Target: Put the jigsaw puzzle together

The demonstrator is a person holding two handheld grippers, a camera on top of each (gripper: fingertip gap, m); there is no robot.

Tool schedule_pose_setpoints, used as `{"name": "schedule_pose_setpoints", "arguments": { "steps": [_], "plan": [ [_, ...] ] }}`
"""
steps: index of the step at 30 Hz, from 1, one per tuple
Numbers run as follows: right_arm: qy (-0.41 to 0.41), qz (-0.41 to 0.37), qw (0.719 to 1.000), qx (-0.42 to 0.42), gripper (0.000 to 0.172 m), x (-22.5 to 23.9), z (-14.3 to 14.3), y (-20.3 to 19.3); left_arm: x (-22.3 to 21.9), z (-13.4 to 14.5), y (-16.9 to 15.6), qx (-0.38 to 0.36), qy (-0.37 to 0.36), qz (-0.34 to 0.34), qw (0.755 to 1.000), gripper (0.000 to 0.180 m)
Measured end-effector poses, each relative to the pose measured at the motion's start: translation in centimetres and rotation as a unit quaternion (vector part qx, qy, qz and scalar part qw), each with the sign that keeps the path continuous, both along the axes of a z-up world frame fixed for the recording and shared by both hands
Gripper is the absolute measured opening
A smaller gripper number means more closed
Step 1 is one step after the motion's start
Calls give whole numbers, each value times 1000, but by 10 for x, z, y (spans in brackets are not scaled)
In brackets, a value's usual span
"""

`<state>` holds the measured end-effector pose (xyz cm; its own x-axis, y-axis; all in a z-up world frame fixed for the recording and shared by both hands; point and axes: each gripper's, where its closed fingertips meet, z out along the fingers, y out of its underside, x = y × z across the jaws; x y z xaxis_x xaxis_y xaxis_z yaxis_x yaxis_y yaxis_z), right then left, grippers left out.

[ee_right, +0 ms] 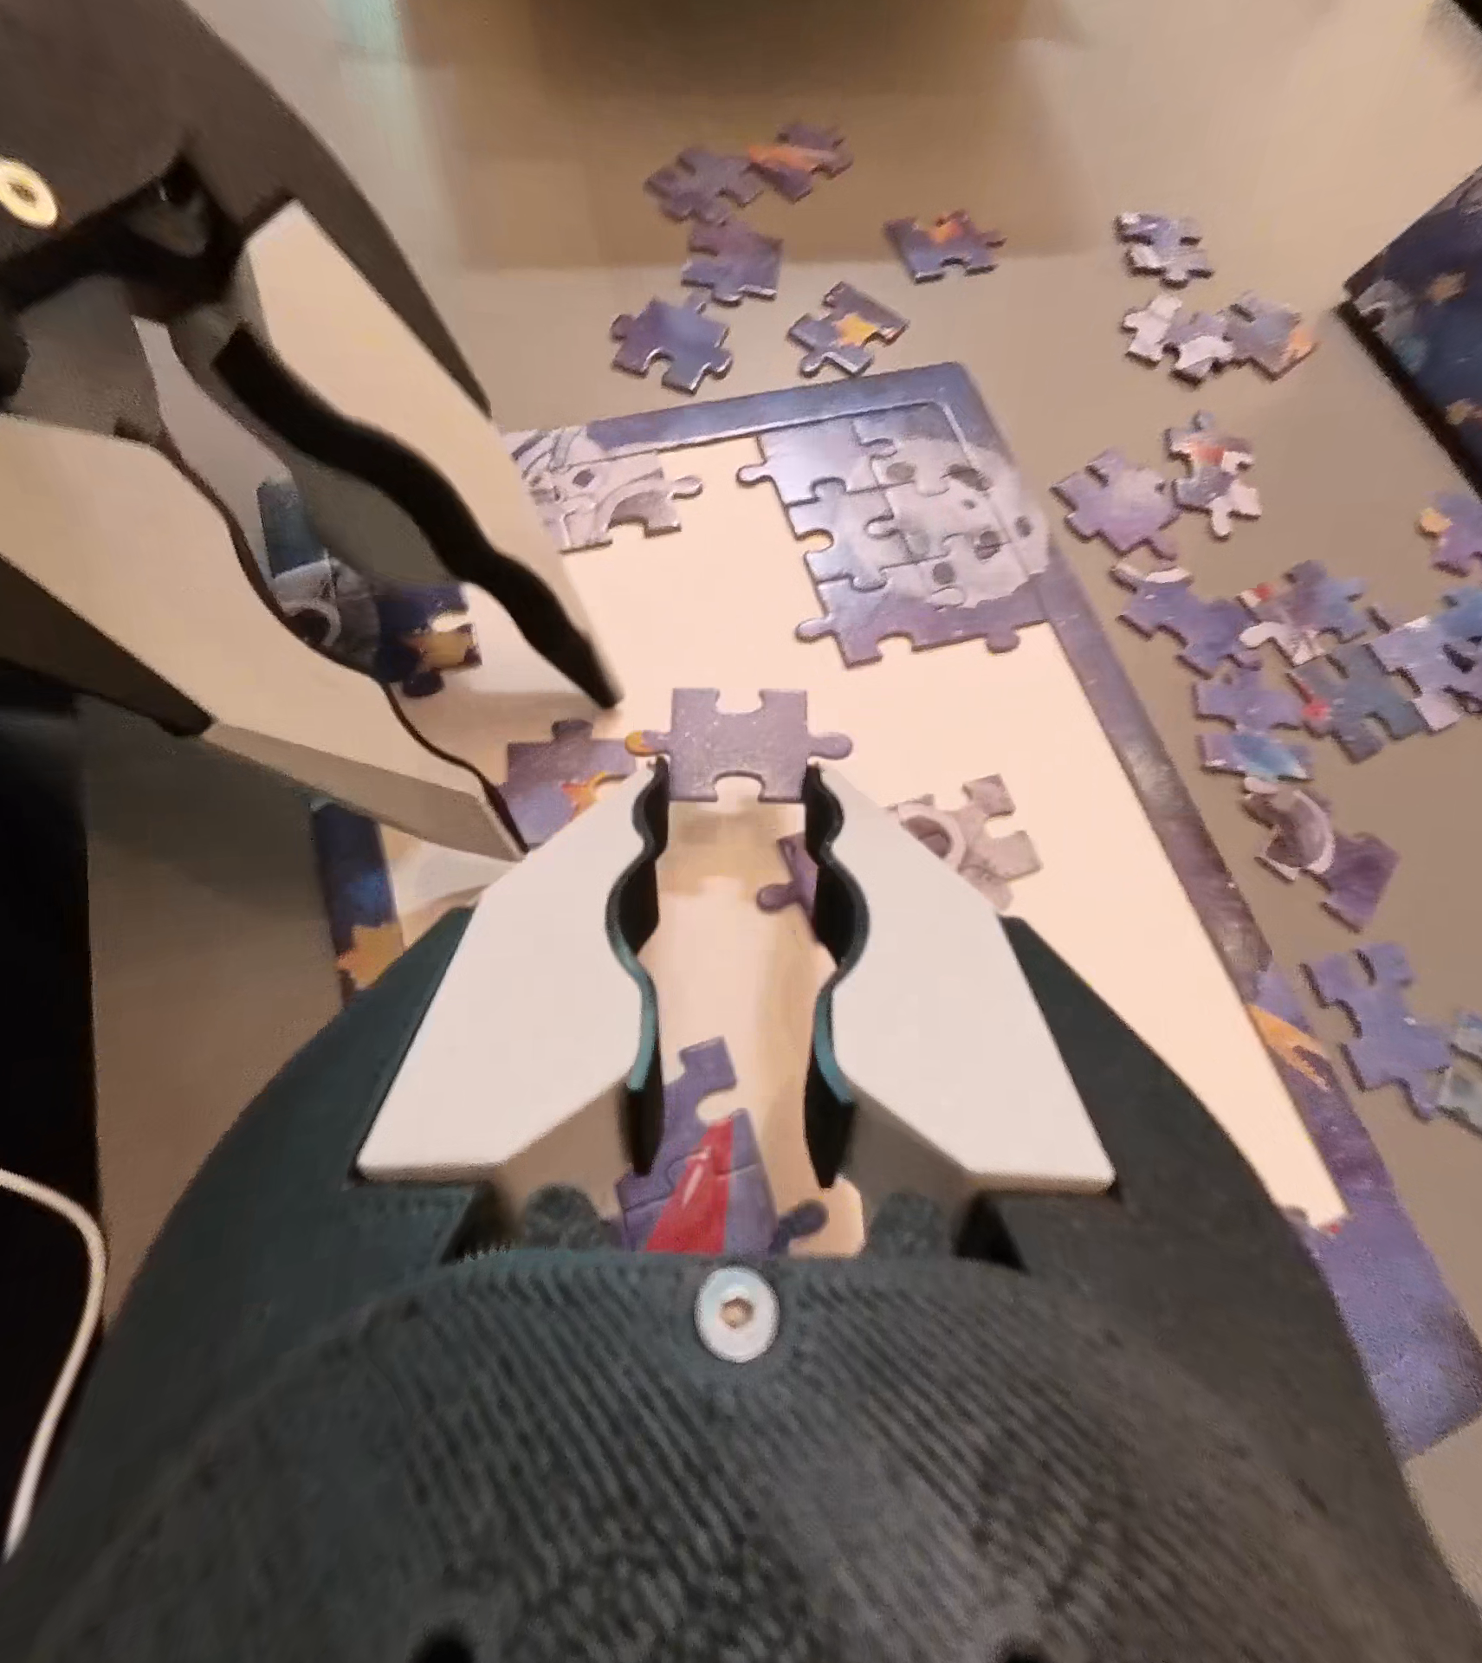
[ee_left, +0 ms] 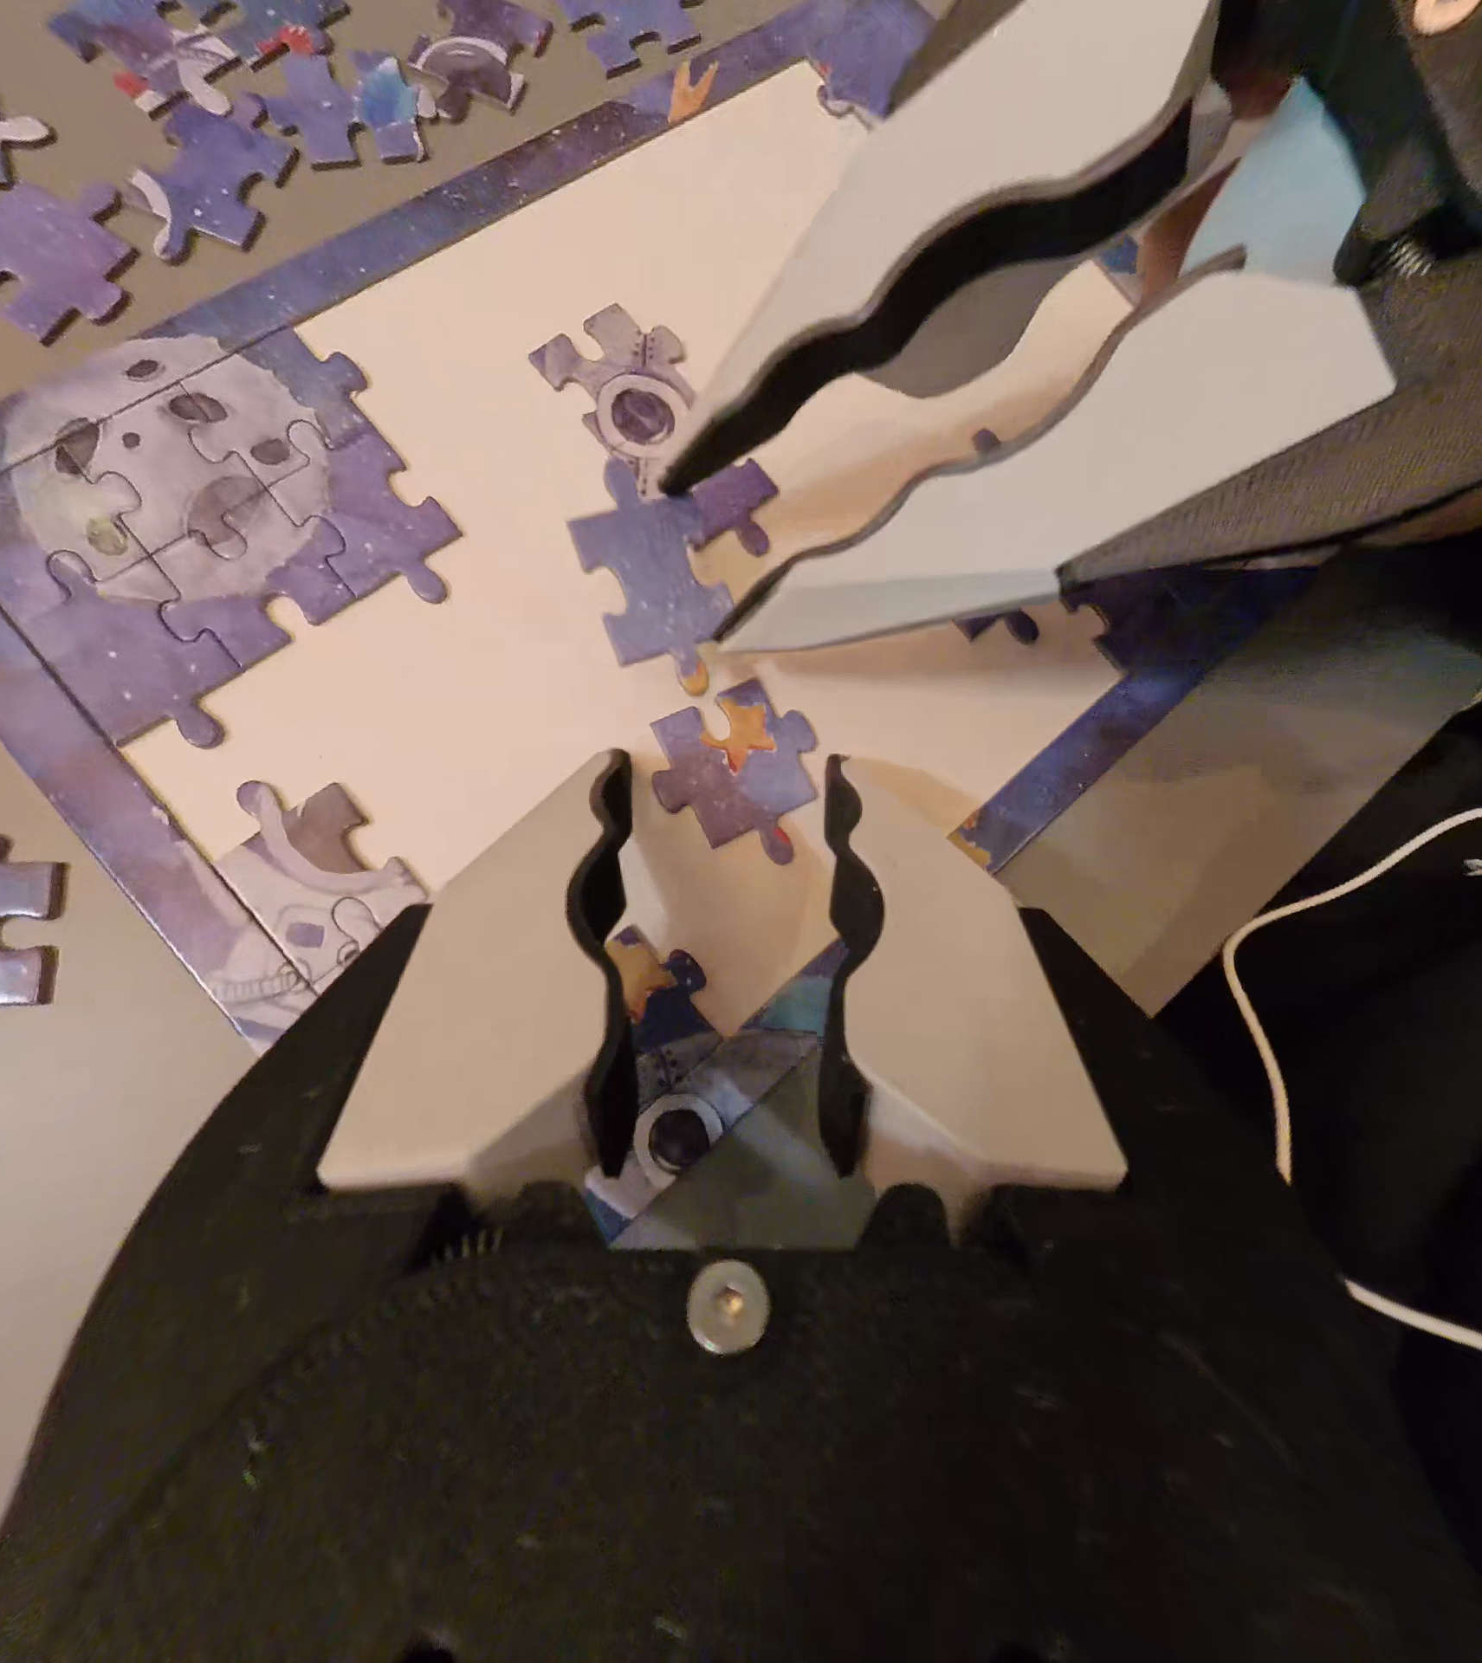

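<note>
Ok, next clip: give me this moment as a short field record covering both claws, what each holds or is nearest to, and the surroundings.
setting: puzzle tray with blue border on a tan table
left claw: open, holding nothing; purple piece with orange star lies flat between its fingertips, untouched
right claw: shut on a plain purple piece, gripped at its sides, above the tray
assembled: moon section in one tray corner
nearby: grey porthole piece loose in the tray
loose pieces: scattered on the table beside the tray

The grey-beige worktop [ee_right: 1034,225] carries a puzzle tray [ee_right: 1106,648] at frame centre, with loose puzzle pieces [ee_right: 1349,648] scattered at the upper right.
</note>
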<state>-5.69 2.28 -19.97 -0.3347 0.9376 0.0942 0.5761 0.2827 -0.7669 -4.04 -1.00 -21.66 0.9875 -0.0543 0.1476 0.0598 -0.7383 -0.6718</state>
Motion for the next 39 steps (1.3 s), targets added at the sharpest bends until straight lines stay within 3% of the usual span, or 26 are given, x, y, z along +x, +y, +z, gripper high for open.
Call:
{"name": "schedule_pose_setpoints", "arguments": {
  "steps": [8,21,31,39],
  "plan": [
    [-26,5,998,49,29,6,-12,-1,-2,-2,-8,4,16,3,1000,39],
    [-26,21,999,37,33,7,-11,-7,-7,3,-5,15,36,-3,999,34],
    [-14,93,993,-68,13,11,0,-37,-2,3,-4,21,29,-19,999,24],
    [-49,112,991,-58,13,12,-15,-36,-1,-3,-6,11,33,-24,999,20]
  ]
}}
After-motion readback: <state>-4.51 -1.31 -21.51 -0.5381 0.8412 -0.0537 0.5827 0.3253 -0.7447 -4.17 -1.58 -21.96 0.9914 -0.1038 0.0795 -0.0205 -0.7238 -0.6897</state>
